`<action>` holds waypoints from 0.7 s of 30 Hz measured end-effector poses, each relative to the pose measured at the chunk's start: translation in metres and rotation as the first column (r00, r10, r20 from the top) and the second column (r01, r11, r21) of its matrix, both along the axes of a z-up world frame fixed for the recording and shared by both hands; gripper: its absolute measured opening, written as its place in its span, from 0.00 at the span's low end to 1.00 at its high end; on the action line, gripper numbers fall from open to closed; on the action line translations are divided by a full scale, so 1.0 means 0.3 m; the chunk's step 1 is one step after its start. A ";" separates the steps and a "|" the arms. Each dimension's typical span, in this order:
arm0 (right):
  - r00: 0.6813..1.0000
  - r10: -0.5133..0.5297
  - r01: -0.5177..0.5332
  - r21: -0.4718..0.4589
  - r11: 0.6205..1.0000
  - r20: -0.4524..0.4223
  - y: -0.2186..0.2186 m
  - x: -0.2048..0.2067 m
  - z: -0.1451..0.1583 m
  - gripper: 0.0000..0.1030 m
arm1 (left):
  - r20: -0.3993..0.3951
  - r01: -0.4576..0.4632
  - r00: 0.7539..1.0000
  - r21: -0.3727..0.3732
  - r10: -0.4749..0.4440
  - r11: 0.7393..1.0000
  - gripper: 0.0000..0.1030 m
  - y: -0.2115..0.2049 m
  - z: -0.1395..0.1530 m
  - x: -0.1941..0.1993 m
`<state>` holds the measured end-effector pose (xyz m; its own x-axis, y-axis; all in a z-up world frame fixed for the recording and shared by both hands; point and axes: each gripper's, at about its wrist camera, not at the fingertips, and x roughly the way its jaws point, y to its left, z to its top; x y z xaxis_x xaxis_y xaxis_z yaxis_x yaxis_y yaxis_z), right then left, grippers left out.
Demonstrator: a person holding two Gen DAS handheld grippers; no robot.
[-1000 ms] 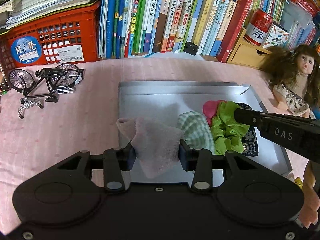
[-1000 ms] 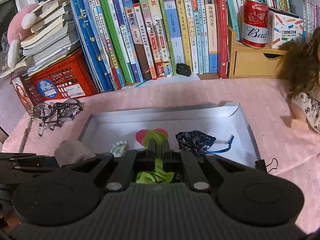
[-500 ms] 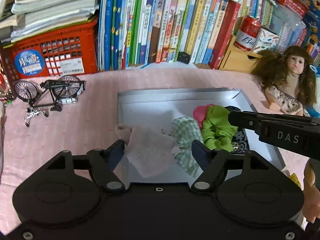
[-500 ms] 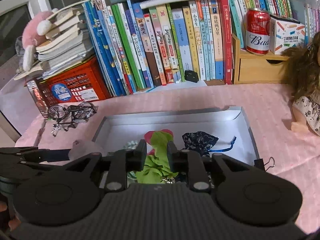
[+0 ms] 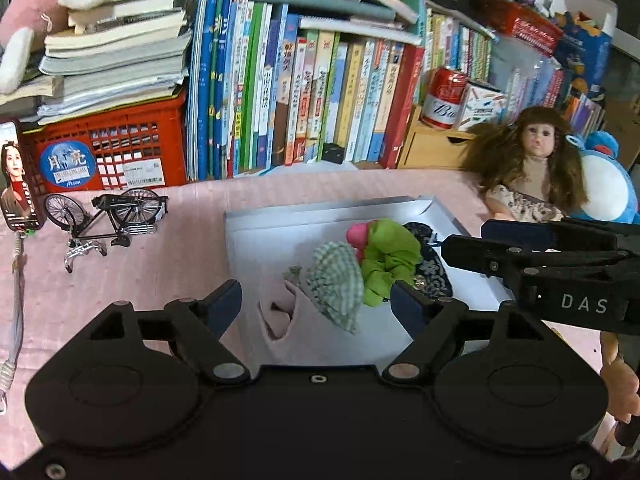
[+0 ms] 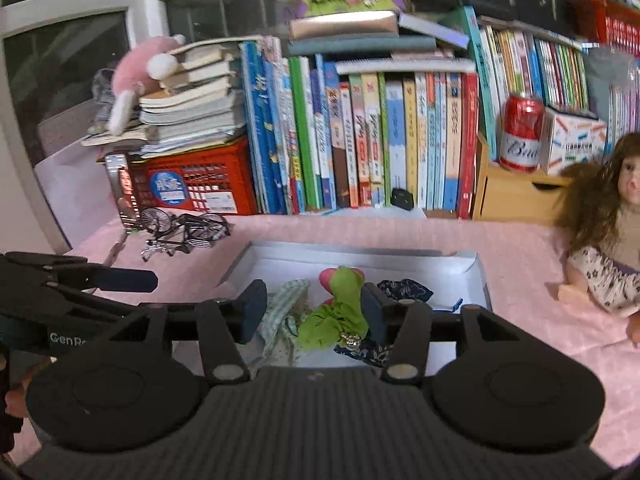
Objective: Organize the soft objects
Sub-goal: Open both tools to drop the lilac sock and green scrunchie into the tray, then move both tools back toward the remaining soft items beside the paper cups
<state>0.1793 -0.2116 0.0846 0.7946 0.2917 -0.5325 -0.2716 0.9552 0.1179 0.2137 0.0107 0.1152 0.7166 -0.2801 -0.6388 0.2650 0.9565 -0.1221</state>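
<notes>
1. Soft cloths lie bunched in the grey tray (image 5: 256,240) on the pink-covered worktop (image 5: 120,280); a pale pink cloth (image 5: 276,316) sits at the near left, a green checked cloth (image 5: 336,276) overlaps it, a lime green cloth (image 5: 388,256) with a pink piece behind lies to the right, and a dark patterned pouch (image 5: 432,268) is at the far right.
2. Left claw (image 5: 316,304) hangs over the tray's near edge, its jaws opening; the pink cloth lies below and between them, touched by neither pad.
3. Right claw (image 6: 312,312) is likewise opening above the pile; the lime green cloth lies between its jaws, close against the right pad; whether they touch I cannot tell.
4. Behind the tray stand a model bicycle (image 5: 108,216), a red crate (image 5: 108,152), a row of books (image 5: 304,96) and a doll (image 5: 532,164).
</notes>
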 end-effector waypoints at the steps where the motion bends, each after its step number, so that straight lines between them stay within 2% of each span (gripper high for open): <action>1: 1.000 0.005 -0.005 -0.003 1.000 0.010 0.001 -0.015 0.004 0.66 | 0.010 0.002 1.000 -0.004 -0.002 1.000 0.78 0.004 0.005 -0.017; 3: 0.999 0.014 -0.014 -0.007 1.000 0.031 0.005 -0.045 0.014 0.70 | 0.028 0.007 1.000 -0.009 -0.007 1.000 0.79 0.013 0.012 -0.049; 11: 0.991 0.052 -0.046 -0.054 0.997 0.120 0.027 -0.181 0.012 0.75 | 0.093 0.008 0.996 -0.020 -0.007 1.000 0.82 0.045 0.017 -0.188; 21: 0.975 0.102 -0.075 -0.138 0.988 0.196 0.070 -0.314 -0.020 0.79 | 0.123 -0.001 0.992 -0.024 0.004 1.000 0.83 0.075 -0.010 -0.319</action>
<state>0.0852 -0.1908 0.0787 0.8636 0.3053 -0.4013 -0.3615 0.9297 -0.0708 0.1181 0.0333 0.1123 0.7900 -0.2924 -0.5390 0.2770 0.9544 -0.1118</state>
